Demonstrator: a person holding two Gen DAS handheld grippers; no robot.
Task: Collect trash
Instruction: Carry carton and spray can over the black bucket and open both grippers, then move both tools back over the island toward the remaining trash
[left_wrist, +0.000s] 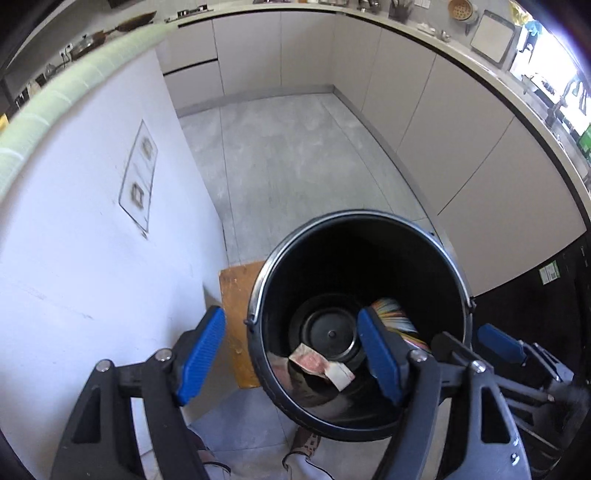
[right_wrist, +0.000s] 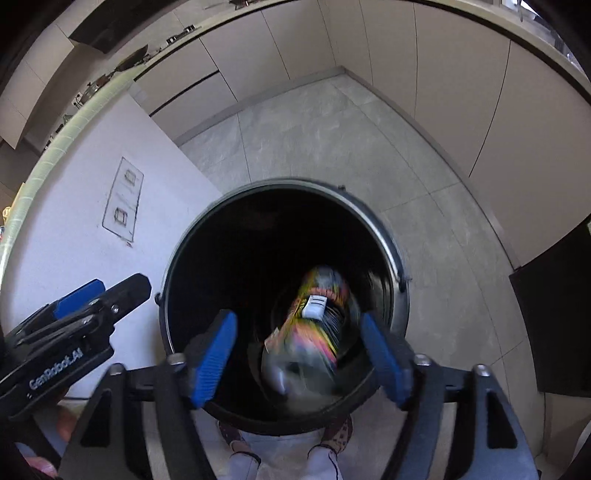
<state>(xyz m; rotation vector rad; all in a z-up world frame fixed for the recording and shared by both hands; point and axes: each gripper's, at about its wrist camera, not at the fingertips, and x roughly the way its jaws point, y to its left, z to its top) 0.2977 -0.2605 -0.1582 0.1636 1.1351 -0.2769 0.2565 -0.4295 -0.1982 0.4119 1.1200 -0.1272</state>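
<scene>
Hovering over the black bucket (left_wrist: 360, 258) on the floor, the left gripper (left_wrist: 291, 354) and right gripper (right_wrist: 301, 360) both hold their jaws wide and empty, so the crumpled wrapper (left_wrist: 319, 365) and colourful packet (right_wrist: 314, 325) fall inside.

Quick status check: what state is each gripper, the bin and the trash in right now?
Left gripper: open, empty.
Right gripper: open, nothing pressed between its pads.
Black bin: upright, uncovered.
Colourful packet: blurred, inside the bin.
Pinkish wrapper: lying at the bin's bottom.
</scene>
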